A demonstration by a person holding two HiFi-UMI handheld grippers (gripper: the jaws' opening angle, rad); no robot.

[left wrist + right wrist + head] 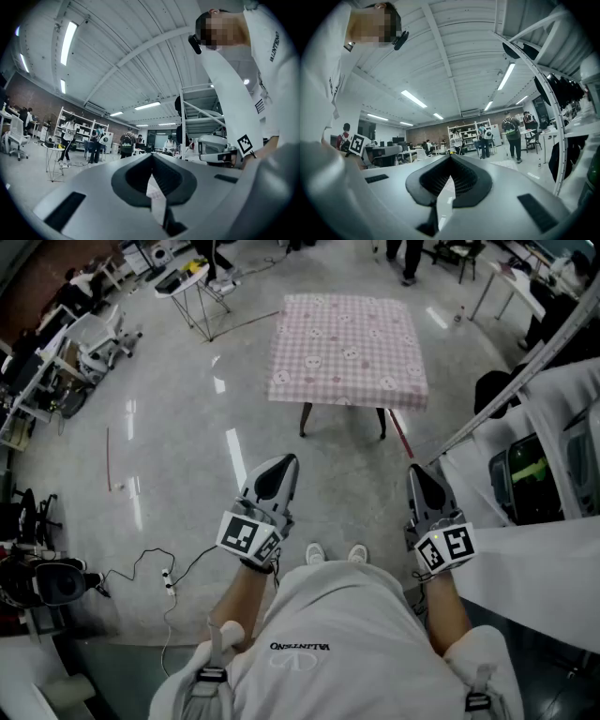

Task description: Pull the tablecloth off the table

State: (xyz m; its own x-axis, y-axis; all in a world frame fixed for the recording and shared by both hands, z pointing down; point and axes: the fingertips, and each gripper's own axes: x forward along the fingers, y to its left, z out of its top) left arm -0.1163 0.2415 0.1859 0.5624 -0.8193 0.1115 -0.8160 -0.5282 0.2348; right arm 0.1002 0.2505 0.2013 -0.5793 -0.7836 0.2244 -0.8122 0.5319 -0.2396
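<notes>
A pink checked tablecloth with small white figures covers a square table whose dark legs stand on the grey floor, at the top middle of the head view. My left gripper and right gripper are held side by side in front of the person, well short of the table and touching nothing. Both are shut and empty. In the left gripper view the jaws meet at the tip. The right gripper view shows its jaws closed the same way.
A small folding table stands at the far left. White-covered benches run along the right, close to my right gripper. A power strip with its cable lies on the floor at left. Office chairs and people fill the edges.
</notes>
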